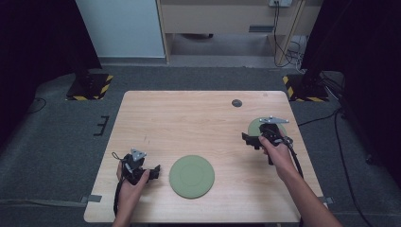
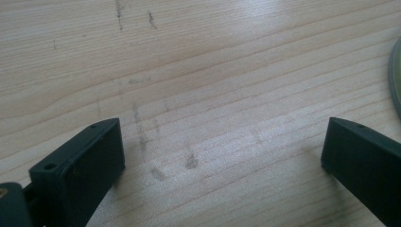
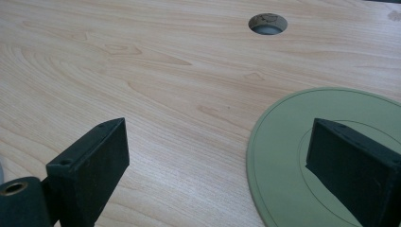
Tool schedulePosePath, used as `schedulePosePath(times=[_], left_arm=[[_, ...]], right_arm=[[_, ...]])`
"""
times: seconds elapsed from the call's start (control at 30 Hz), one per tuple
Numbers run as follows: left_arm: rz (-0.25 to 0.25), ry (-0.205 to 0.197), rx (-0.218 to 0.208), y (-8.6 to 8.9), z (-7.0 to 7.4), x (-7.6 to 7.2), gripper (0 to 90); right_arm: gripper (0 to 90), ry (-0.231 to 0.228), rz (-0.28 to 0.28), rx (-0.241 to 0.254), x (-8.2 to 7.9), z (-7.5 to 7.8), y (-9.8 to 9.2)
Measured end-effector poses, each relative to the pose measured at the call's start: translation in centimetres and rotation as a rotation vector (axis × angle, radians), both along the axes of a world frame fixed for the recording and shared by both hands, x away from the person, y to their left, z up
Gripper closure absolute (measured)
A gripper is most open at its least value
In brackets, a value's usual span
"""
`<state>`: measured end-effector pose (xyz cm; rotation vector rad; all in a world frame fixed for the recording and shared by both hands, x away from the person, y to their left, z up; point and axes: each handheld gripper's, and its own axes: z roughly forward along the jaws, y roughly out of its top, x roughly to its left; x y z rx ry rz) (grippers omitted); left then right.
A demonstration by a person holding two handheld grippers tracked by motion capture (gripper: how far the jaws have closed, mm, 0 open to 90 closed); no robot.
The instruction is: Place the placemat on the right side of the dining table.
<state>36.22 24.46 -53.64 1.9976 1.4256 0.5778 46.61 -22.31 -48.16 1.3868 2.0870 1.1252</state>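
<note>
Bench [image 1: 156, 118] is light wood grain, and on it I see two flat green discs. The near disc [image 1: 191, 176] lies toward my edge of the bench, roughly central; the far disc [image 1: 255, 126] lies toward the right side, partly covered by the right hand-held gripper [image 1: 248, 139] in the high view. Left hand-held gripper [image 1: 155, 173] sits low at the near left of the bench, pointing toward the near disc and stopping just short of its rim, not touching. In the left gripper view its jaws are spread wide with bare wood between them; a sliver of the near disc's rim [image 2: 396, 80] shows at the right edge, apart from the right-hand jaw. Faint grey scuffs [image 2: 156, 165] mark the wood between the jaws. In the right gripper view the jaws are likewise spread wide, nothing pinched: one jaw stands over bare wood, the other over the far disc [image 3: 293, 156], inside its engraved inner ring. I cannot tell whether that jaw touches the disc surface. A round cable hole [image 3: 267, 23] shows in the bench further off, also seen in the high view [image 1: 237, 102]. The two discs lie well apart.
</note>
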Motion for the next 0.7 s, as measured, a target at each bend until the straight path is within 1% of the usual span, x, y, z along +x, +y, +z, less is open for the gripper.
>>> schedulePosePath(times=[0.4, 0.7], left_arm=[[0.0, 0.0, 0.0, 0.0, 0.0, 0.0, 0.0], [0.0, 0.0, 0.0, 0.0, 0.0, 0.0, 0.0]], right_arm=[[6.9, 0.019, 0.009, -0.007, -0.3, -0.6, 0.4], [6.9, 0.03, 0.037, -0.019, -0.9, -1.0, 1.0]])
